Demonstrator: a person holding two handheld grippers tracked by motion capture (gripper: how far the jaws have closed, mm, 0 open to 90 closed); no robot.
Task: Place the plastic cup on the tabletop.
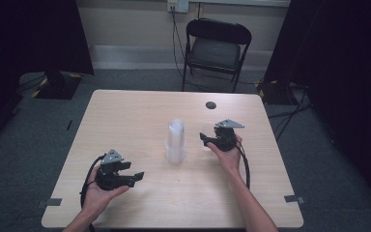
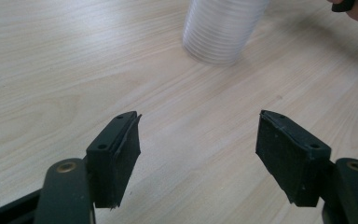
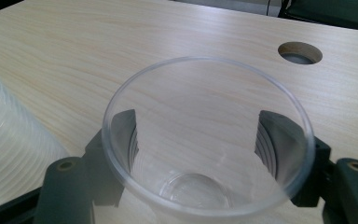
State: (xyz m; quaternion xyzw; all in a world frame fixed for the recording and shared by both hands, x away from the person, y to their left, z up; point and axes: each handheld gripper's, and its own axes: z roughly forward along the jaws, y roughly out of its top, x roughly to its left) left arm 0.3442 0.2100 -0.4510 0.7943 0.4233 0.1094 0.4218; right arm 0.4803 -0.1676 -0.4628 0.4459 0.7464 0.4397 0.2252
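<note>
While a single clear plastic cup [image 3: 209, 154] sits upright between the jaws of the right gripper [image 1: 207, 139], their pads flanking its walls on both sides, whether they press on it cannot be told. It stands just right of a tall stack of cups [image 1: 175, 140] at the middle of the table [image 1: 125, 116]. At the near left, the left gripper [image 1: 137, 177] rests low in a palm-up hand, jaws spread wide and empty, pointing toward the stack.
</note>
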